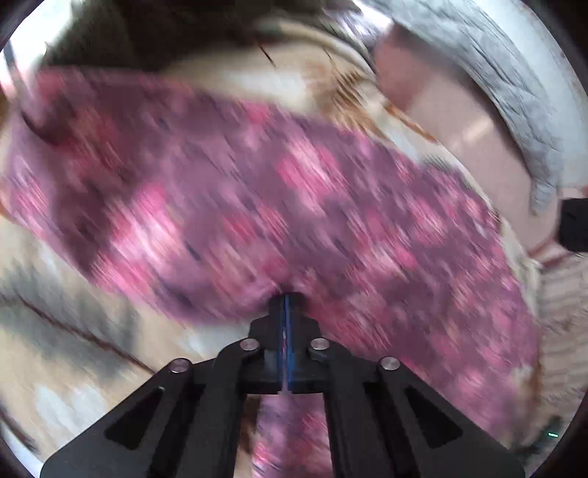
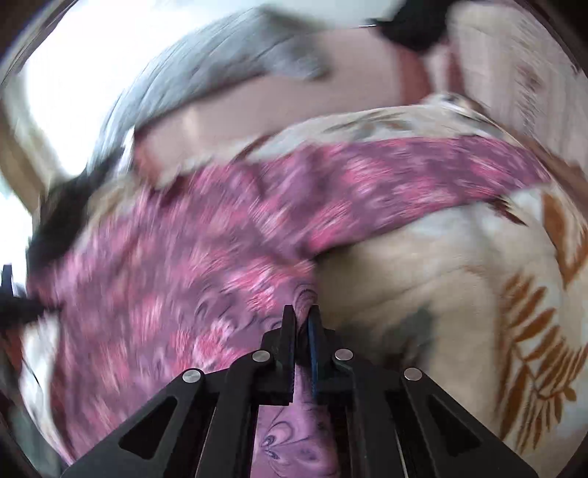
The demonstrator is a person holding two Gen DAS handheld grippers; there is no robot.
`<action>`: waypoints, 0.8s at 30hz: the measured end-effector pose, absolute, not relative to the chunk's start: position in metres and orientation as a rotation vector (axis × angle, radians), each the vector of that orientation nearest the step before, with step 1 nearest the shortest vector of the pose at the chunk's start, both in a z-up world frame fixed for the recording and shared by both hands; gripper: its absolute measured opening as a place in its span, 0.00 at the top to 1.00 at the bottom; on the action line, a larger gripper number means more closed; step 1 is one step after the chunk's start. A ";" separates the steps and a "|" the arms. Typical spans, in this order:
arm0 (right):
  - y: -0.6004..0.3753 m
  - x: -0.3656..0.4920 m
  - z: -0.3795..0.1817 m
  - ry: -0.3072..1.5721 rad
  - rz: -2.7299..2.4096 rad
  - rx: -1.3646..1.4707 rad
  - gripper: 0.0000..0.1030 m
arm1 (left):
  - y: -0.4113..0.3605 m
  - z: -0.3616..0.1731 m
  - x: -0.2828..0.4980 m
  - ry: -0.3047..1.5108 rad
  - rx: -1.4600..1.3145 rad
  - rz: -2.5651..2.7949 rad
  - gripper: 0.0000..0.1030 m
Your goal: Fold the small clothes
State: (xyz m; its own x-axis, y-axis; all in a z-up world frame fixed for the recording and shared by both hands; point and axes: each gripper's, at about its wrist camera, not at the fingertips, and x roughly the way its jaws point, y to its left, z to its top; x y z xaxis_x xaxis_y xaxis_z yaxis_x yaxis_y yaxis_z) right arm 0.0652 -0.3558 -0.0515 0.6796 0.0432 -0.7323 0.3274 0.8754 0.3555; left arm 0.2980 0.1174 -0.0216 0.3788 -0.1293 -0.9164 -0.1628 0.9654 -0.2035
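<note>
A small purple garment with a pink pattern lies spread over a cream bedspread and fills most of the left wrist view, blurred by motion. My left gripper is shut on its near edge, and a strip of the cloth hangs down between the finger arms. In the right wrist view the same purple garment stretches from the left to the upper right. My right gripper is shut on a bunched fold of it, with cloth running down between the fingers.
The cream bedspread with an orange leaf print lies under the garment. A grey cloth and a pink surface lie beyond it. Dark shapes, one at the top, are too blurred to name.
</note>
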 end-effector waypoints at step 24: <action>-0.325 -0.078 -0.048 0.886 -0.056 0.522 0.95 | 0.123 -0.024 0.103 1.323 -0.206 -0.290 0.90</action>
State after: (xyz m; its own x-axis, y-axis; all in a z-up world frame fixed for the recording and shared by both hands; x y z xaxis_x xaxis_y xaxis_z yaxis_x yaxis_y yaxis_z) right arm -0.0782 -0.3246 -0.0477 0.6394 0.1649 -0.7510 0.2584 0.8738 0.4119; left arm 0.1030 0.1227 -0.0242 0.2179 -0.3234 -0.9208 0.0913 0.9461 -0.3106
